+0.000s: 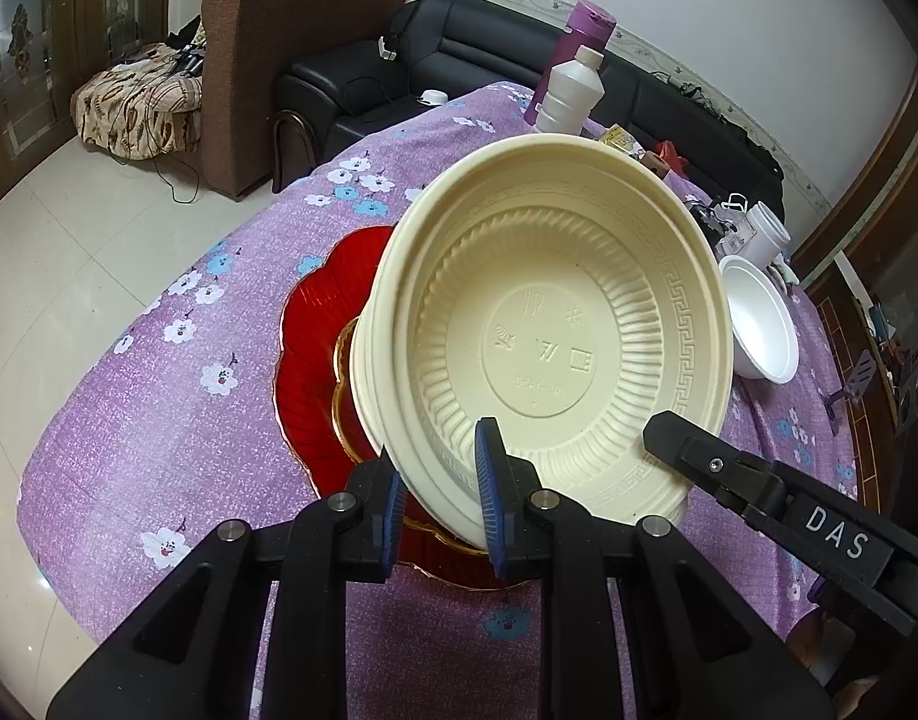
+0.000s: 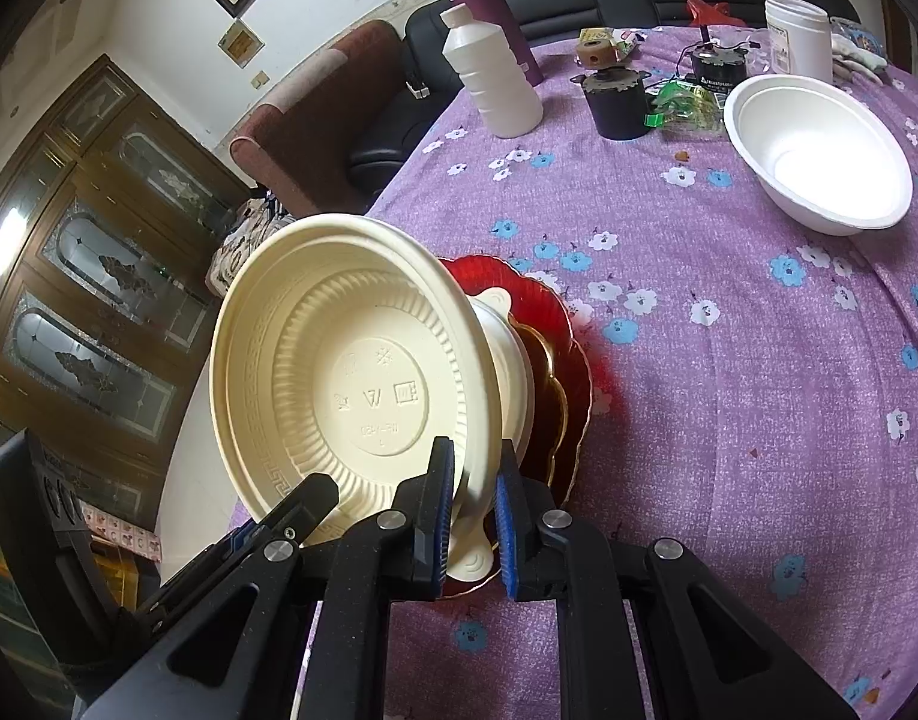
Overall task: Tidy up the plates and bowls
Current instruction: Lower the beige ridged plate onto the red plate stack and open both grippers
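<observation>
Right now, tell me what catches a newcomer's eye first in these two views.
The cream bowl, tilted up with its inside facing both cameras, gripped at its near rim by the left gripper and right gripper. Under it lies a red plate; a white bowl sits apart on the purple cloth.

Tablecloth (image 2: 729,360): purple, flowered.
White bottle (image 2: 495,81): upright, just before purple flask (image 2: 486,6).
White jar (image 2: 798,36): far edge.
Black sofa (image 1: 459,54): behind table.
Brown armchair (image 1: 279,60): beside sofa.
</observation>
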The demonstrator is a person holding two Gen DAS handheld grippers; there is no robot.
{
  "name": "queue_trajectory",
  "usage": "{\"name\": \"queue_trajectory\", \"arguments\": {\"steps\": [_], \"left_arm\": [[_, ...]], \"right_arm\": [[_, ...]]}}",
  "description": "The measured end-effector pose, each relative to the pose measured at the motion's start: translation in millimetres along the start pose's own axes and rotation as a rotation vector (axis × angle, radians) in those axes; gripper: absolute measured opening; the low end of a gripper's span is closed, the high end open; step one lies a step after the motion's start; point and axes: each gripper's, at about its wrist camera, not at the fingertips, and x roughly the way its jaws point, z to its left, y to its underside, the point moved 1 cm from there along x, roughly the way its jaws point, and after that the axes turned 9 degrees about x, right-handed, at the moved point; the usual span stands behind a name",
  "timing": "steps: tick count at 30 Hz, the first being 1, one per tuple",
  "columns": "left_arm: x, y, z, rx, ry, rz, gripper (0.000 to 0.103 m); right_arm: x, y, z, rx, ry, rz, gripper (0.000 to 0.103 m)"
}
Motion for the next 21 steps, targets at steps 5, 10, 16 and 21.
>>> {"name": "queue_trajectory", "arguments": {"steps": [5, 10, 16, 21], "left_arm": [[0.0, 0.5, 0.7, 0.002, 0.001, 0.000, 0.020], [0.5, 1.0, 2.0, 0.001, 0.001, 0.003, 0.020], [0.9, 0.8, 2.3, 0.001, 0.001, 0.006, 0.020], [1.3, 0.1, 2.1, -0.001, 0.004, 0.006, 0.020]], "right_arm": [[-0.2, -0.6, -0.8, 0.000, 0.001, 0.001, 0.012], [0.8, -0.7, -0.8, 0.002, 0.001, 0.006, 0.012], [1.3, -1.1, -0.3, 0.001, 0.001, 0.009, 0.012], [1.3, -1.1, -0.7, 0.002, 0.000, 0.011, 0.012]]}}
